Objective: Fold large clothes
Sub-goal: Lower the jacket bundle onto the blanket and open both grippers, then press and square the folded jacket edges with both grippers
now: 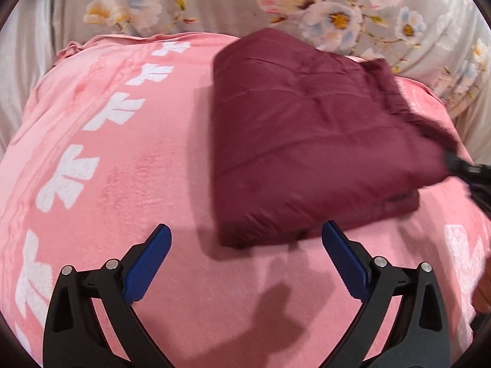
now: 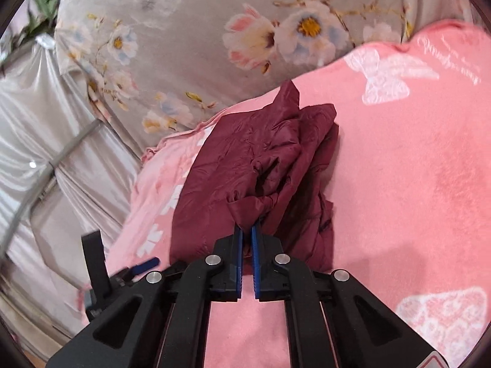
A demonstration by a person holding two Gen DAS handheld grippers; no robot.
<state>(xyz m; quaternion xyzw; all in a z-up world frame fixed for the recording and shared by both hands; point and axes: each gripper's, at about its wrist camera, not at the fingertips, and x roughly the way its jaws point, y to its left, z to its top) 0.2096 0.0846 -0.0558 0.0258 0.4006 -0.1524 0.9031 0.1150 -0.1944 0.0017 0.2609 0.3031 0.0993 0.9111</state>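
Left tool (image 1: 247,233) gapes wide with nothing in it above the pink blanket (image 1: 122,168), right tool (image 2: 247,230) clamped on a pinched corner of the maroon jacket (image 2: 245,165), which lies folded on the blanket, floral bedding (image 2: 190,40) behind it.

The maroon garment (image 1: 307,141) hides the pink blanket (image 1: 122,168) beneath it. The right gripper (image 1: 469,171) is blurred and cut off at the frame edge. A hand (image 1: 483,291) shows only partly.
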